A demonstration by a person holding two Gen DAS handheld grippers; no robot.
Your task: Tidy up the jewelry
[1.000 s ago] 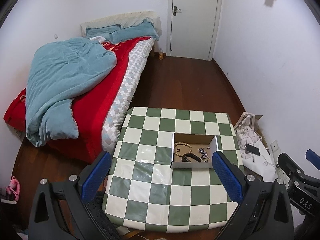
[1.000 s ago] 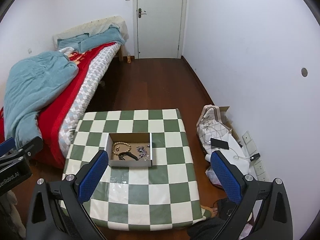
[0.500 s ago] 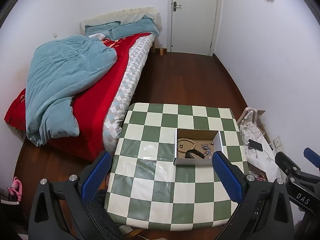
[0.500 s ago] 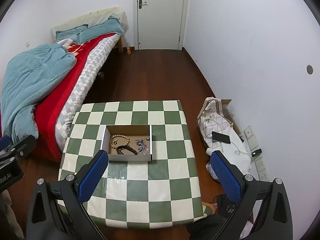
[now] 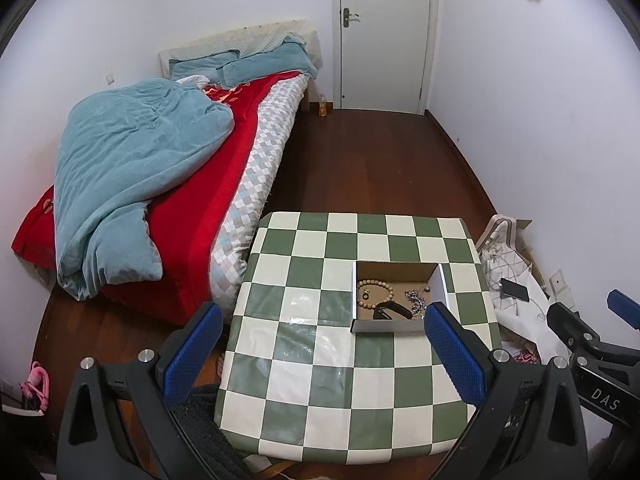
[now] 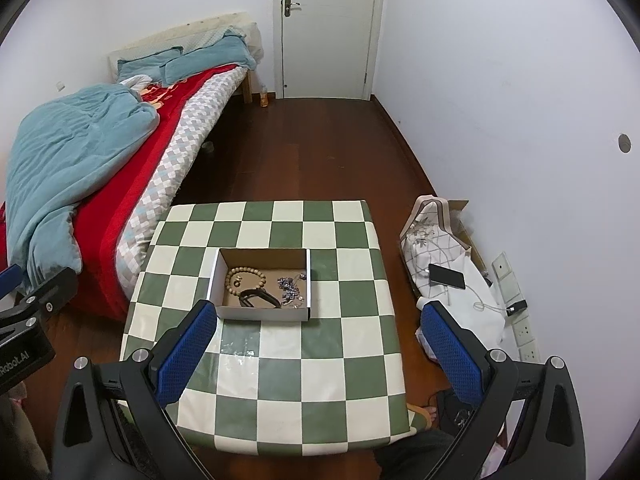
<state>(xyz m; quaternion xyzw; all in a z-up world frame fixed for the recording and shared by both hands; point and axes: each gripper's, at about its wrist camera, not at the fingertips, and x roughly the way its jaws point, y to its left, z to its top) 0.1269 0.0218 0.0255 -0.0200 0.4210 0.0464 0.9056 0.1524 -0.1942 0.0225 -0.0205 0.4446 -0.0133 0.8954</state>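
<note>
On the checkered table [image 6: 280,380] sits the box [image 6: 264,314] holding a bead bracelet [image 6: 245,277], black band [image 6: 258,300] and chain [image 6: 292,285]. Both grippers, left [image 5: 320,350] and right [image 6: 320,344], hover released, empty. Bed [image 5: 168,184] alongside, bag [image 6: 430,240] opposite.

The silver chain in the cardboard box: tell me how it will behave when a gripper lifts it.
The silver chain lies in a loose, tangled heap, so it will probably hang limp and could snag. Its links look thin, so it is likely light and may slip from wide pads. It lies near the black band, which might get dragged along.
</note>
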